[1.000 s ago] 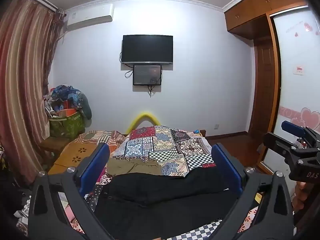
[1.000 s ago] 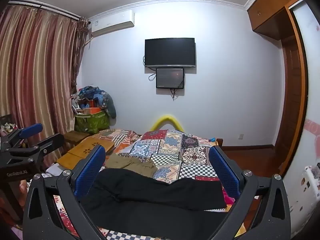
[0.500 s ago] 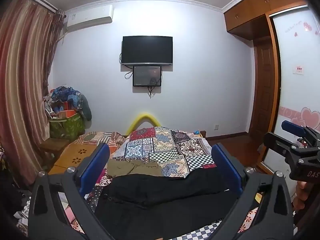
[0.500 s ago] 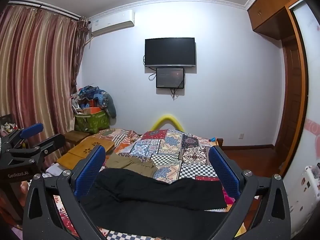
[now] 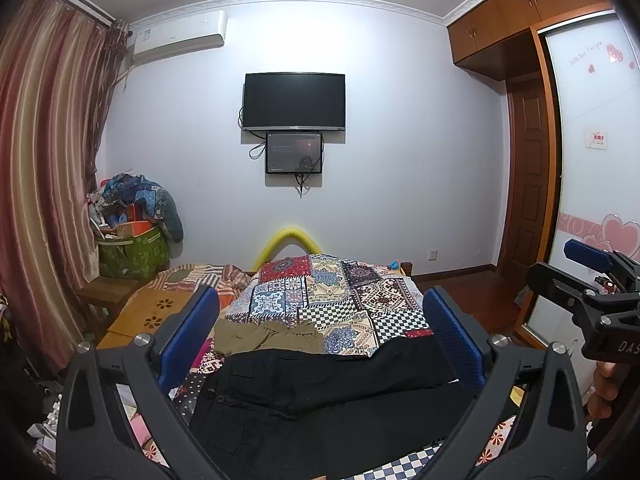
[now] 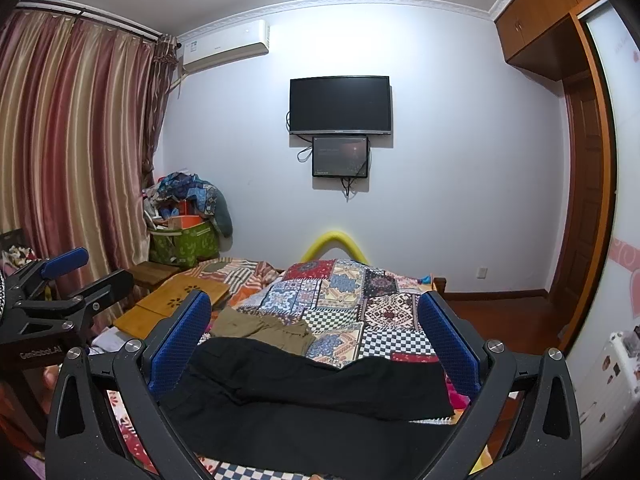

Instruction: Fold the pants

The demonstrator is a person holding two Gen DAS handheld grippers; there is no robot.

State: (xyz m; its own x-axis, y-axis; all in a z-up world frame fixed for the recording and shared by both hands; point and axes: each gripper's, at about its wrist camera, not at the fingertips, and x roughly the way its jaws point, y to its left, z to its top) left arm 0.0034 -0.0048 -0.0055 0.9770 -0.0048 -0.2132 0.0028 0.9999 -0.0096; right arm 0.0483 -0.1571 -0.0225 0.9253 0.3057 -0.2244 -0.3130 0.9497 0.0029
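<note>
Black pants (image 5: 328, 400) spread flat on bed (image 5: 340, 296)

The pants (image 5: 332, 396) lie across the bed (image 5: 340, 300) at lower centre, with another garment (image 5: 268, 334) just behind them toward the left. A television (image 5: 295, 101) hangs at centre frame, a basket (image 5: 132, 252) at left, curtains (image 5: 44, 160) far left.
</note>
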